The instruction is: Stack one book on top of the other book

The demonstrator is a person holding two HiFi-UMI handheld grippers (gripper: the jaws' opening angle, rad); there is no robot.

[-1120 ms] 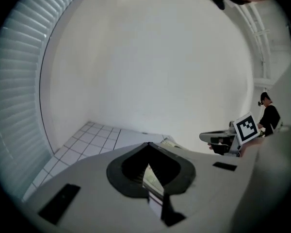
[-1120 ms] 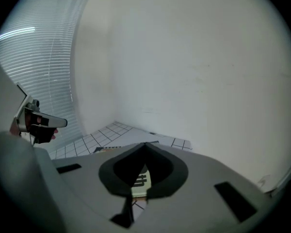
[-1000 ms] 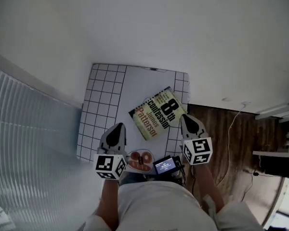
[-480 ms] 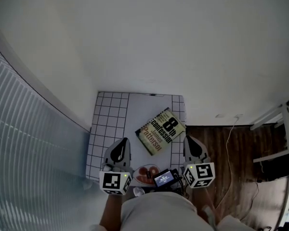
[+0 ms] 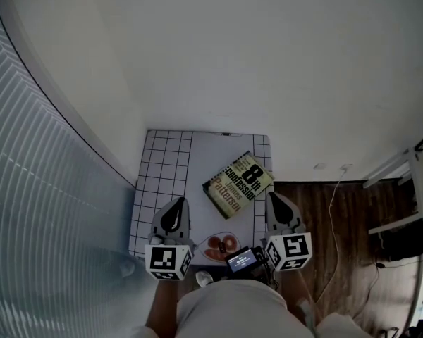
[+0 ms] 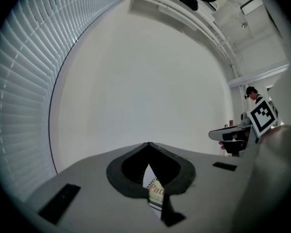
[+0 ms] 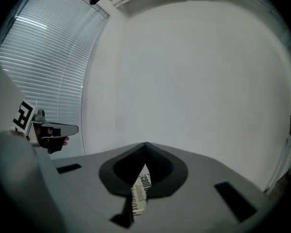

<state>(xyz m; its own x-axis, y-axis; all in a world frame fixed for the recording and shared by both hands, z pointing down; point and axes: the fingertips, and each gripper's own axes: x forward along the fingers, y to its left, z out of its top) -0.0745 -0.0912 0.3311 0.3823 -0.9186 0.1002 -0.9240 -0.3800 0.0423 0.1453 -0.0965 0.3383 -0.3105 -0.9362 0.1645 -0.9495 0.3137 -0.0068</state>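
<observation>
Yellow book (image 5: 238, 184) lies on table (image 5: 162, 167)

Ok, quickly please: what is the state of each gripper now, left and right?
Left gripper: closed, holding nothing.
Right gripper: closed, holding nothing.

One book (image 5: 237, 184), one gridded table (image 5: 162, 162), two tongs (image 5: 179, 203) (image 5: 273, 197)

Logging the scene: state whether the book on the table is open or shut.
Shut. The book lies flat on the table, front cover up with its title showing; no pages are spread.
</observation>
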